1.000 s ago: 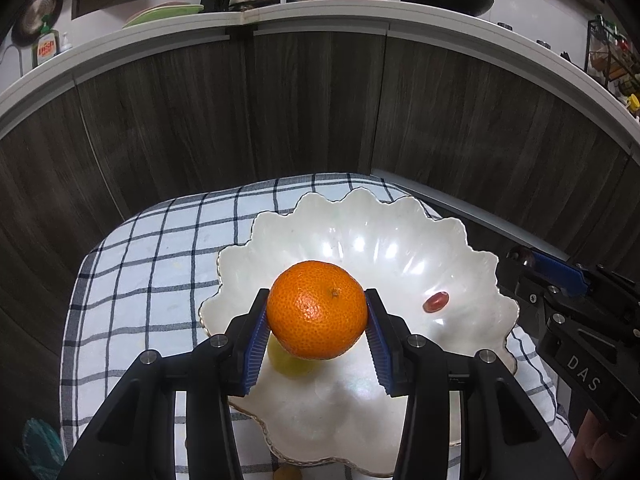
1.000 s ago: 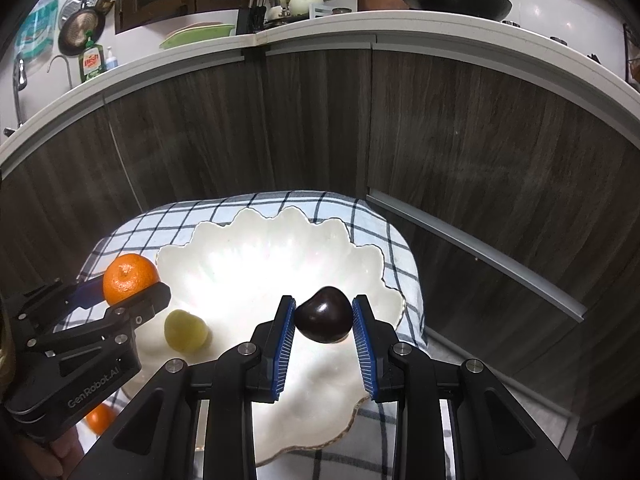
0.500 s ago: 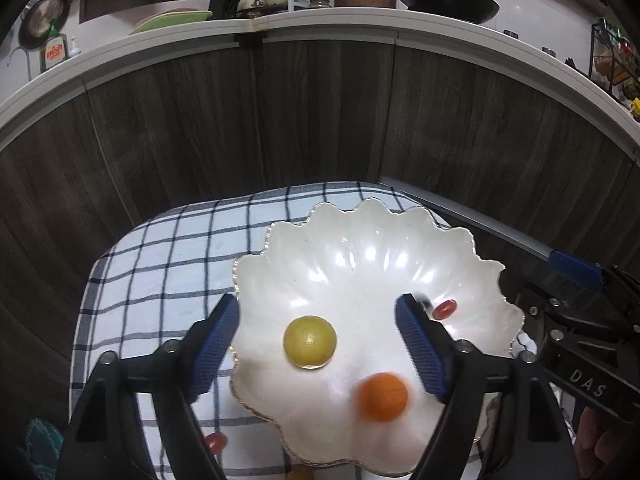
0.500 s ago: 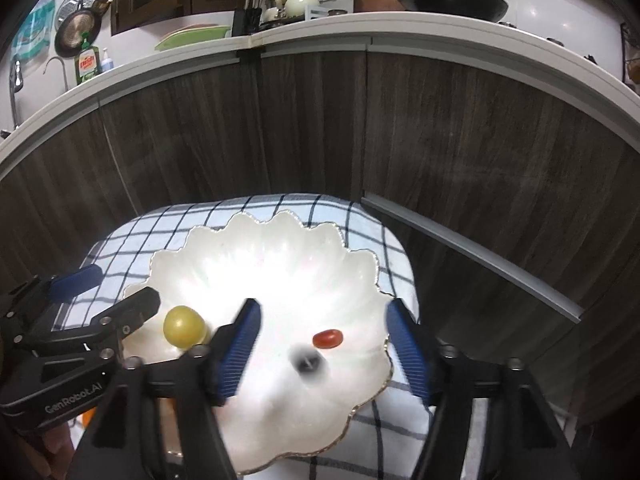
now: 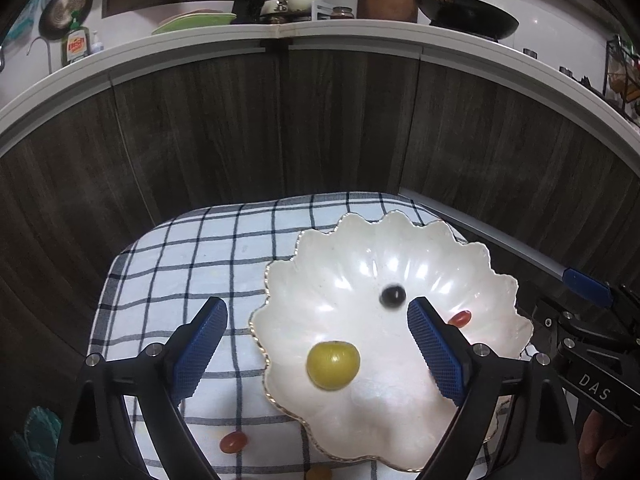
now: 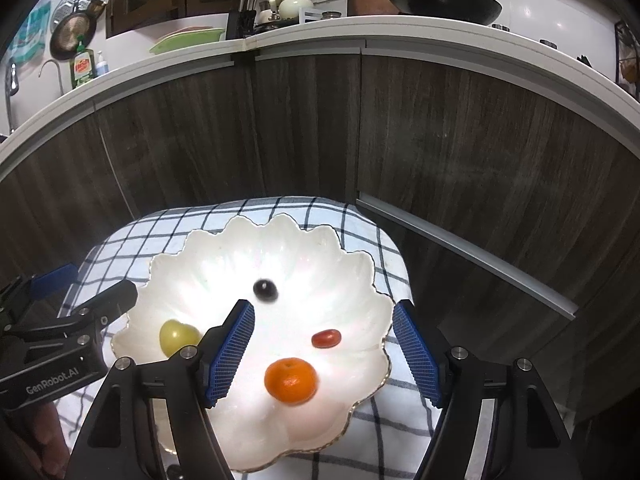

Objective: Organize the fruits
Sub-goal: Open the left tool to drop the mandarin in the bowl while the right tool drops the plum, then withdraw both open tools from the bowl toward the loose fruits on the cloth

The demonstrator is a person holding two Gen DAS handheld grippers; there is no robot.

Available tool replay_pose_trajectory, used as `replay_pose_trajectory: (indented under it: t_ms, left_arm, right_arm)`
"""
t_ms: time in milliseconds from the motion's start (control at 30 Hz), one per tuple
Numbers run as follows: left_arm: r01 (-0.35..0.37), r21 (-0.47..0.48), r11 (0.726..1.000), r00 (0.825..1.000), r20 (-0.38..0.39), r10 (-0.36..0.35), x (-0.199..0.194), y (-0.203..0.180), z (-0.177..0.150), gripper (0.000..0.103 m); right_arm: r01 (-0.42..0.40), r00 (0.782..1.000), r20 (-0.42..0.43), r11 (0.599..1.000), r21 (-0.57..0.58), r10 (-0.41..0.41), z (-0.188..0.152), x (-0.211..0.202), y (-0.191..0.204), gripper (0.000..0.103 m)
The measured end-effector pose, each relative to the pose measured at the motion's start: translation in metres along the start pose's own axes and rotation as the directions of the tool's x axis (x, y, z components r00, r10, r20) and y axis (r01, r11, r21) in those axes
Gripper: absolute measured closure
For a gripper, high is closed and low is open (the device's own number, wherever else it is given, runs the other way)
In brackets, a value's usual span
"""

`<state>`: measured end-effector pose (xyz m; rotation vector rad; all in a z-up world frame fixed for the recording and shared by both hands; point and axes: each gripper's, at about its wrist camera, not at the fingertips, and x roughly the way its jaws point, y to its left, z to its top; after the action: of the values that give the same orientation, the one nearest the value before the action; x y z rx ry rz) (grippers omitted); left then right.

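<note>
A white scalloped bowl [image 5: 360, 248] [image 6: 280, 240] sits on a checked cloth. In it lie a yellow-green fruit [image 5: 333, 365] [image 6: 176, 336], a dark grape [image 5: 392, 295] [image 6: 265, 289], a red cherry tomato [image 5: 459, 319] [image 6: 326, 338] and an orange mandarin [image 6: 291, 381]. My left gripper [image 5: 316, 308] [image 6: 86, 290] hovers over the bowl's left rim; its jaws are opening, with nothing pressed between the pads. My right gripper [image 6: 323, 312] [image 5: 568, 304] stands open above the bowl's right half, holding nothing. The mandarin does not show in the left wrist view.
The blue-and-white checked cloth [image 5: 192, 264] covers a small table. A loose red tomato [image 5: 233, 441] and a yellowish fruit [image 5: 319, 472] lie on it near the front. Dark wood cabinet fronts [image 5: 320, 128] curve close behind, under a white counter [image 5: 344, 32] with a wok.
Both grippers let go: the left dropped the mandarin and the right dropped the dark grape, and both fruits now rest in the bowl. The left gripper drew back to the left.
</note>
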<state>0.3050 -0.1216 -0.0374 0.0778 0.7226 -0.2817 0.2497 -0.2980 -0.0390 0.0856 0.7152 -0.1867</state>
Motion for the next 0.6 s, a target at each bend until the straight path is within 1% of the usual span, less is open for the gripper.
replay_pose_trajectory:
  t_ms: [333,600]
  left_arm:
    - [-0.027,-0.024,0.999,0.999,0.020,0.028,-0.019,0.016,-0.004,0.011]
    - [-0.049,-0.052,0.997,0.998,0.023,0.050,-0.039,0.035,-0.016,0.011]
  right_arm:
    - [-0.018,1.000,0.011,1.000,0.020,0.018,-0.001,-0.014,0.011,0.030]
    - [-0.038,0.999,0.034,0.999,0.007,0.037,-0.005,-0.030,0.029,0.030]
